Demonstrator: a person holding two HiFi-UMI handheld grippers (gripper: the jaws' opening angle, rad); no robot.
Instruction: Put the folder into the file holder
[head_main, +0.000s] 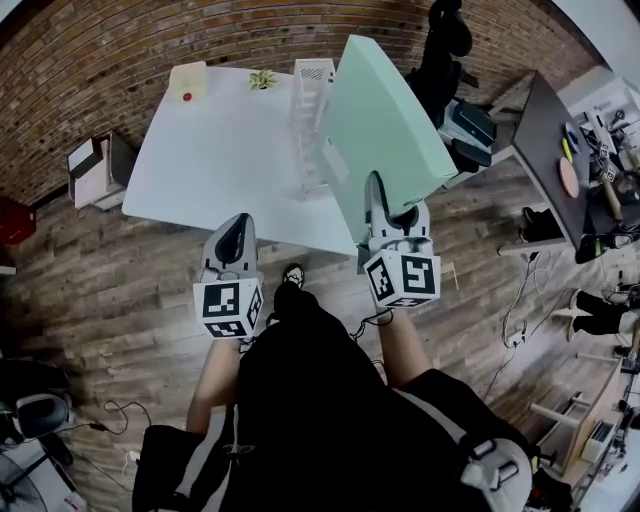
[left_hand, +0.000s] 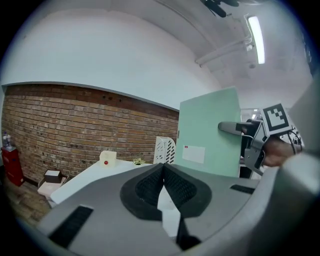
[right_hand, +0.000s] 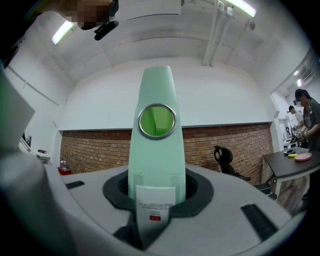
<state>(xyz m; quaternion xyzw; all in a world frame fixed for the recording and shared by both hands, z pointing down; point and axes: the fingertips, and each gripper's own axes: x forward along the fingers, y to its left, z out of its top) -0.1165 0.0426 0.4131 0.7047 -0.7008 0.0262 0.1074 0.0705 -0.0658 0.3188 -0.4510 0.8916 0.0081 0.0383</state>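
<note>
Standing file holder; folder outside, held aloft.

1. White table: taken as the landmark; it is set on a wooden plank floor.
2. Brick wall: seen directly behind the table, with a white wall above it.
3. Black office chair: placed beside the table's far right corner.
4. Dark desk: placed well to the table's right.
5. Low white unit: set at the table's left end.
6. Ceiling strip light: lit, high above the table.
</note>
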